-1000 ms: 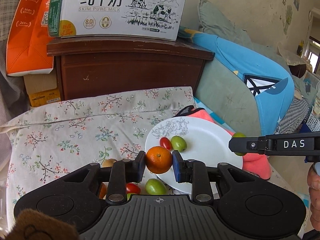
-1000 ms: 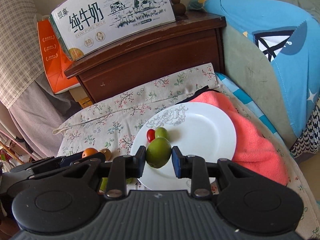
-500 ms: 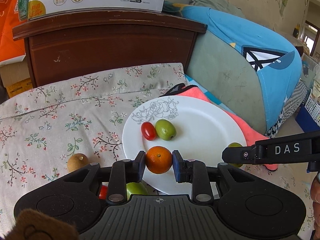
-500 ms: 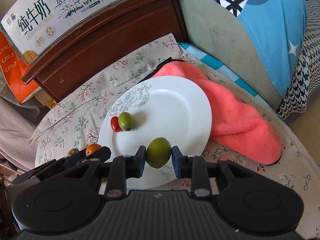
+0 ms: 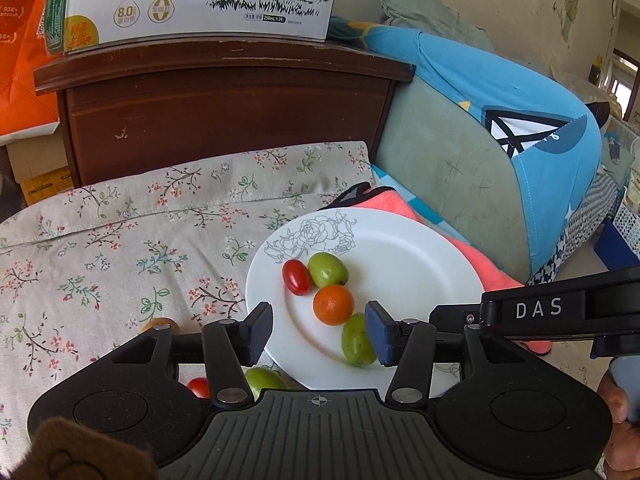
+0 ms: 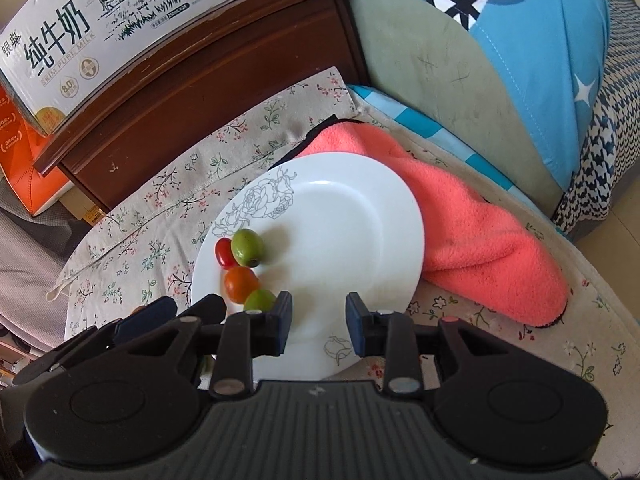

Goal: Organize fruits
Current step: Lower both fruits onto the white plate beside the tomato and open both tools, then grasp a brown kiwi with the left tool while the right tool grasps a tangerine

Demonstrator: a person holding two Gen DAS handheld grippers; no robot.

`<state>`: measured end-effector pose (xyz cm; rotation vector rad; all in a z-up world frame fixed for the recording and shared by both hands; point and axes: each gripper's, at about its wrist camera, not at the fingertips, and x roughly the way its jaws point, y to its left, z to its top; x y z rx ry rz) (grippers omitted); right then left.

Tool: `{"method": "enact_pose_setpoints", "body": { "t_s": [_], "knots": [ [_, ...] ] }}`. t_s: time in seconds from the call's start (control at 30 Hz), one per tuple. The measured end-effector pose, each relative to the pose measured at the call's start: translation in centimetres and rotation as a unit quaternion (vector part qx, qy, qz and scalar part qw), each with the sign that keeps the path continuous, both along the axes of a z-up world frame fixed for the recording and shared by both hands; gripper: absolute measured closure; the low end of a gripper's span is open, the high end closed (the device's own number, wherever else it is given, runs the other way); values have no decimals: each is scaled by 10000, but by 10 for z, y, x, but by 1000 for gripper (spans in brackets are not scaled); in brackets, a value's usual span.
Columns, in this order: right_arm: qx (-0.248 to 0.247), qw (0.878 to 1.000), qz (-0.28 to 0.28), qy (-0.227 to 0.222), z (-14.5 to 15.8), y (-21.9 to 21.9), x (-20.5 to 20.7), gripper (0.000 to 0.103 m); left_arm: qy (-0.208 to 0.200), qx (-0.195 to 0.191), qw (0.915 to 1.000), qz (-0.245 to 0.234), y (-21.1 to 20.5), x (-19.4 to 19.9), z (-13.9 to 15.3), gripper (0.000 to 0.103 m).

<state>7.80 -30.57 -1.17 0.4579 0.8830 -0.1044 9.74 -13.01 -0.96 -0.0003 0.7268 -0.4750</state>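
Note:
A white plate [image 5: 420,256] with a rose print lies on the floral cloth; it also shows in the right wrist view [image 6: 360,216]. On it lie a cherry tomato [image 5: 296,277], a green fruit [image 5: 328,269], a small orange [image 5: 333,304] and a second green fruit [image 5: 357,340]. My left gripper [image 5: 319,333] is open and empty above the plate's near edge. My right gripper [image 6: 319,324] is open and empty over the plate's near side. In the right wrist view the orange [image 6: 240,284] and second green fruit [image 6: 260,301] lie just left of it.
More fruit lies on the cloth off the plate: a tomato [image 5: 199,387], a green fruit [image 5: 265,381] and a brown fruit [image 5: 160,325]. A pink towel [image 6: 472,232] lies under the plate's right side. A wooden cabinet [image 5: 224,112] with a milk carton box [image 5: 192,0] stands behind.
Both grippers opened. The left let the orange go onto the plate and the right let its green fruit go beside it. Both grippers now stand empty.

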Motion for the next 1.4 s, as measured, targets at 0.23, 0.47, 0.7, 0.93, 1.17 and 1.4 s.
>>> {"method": "enact_pose_setpoints", "body": {
  "t_s": [0.23, 0.47, 0.7, 0.93, 1.17, 1.4],
  "knots": [
    [41, 9999, 116, -95, 5, 3, -2, 72, -111, 156, 9992, 354, 21, -5, 23, 35],
    [11, 9988, 418, -248, 9, 12, -4, 71, -178, 296, 9976, 594, 50, -11, 38, 27],
    [13, 9950, 907, -409, 11, 28, -7, 67, -4, 356, 9964, 772, 75, -19, 36, 25],
    [-33, 9882, 1449, -497, 9, 49, -12, 65, 101, 432, 9935, 1051, 102, -31, 30, 25],
    [-35, 9798, 1947, -447, 4, 69, -16, 65, 273, 623, 9935, 907, 115, -44, 13, 25],
    [-93, 9734, 2272, -291, -4, 86, -18, 65, 167, 1085, 9935, 299, 108, -59, -6, 25]
  ]
}}
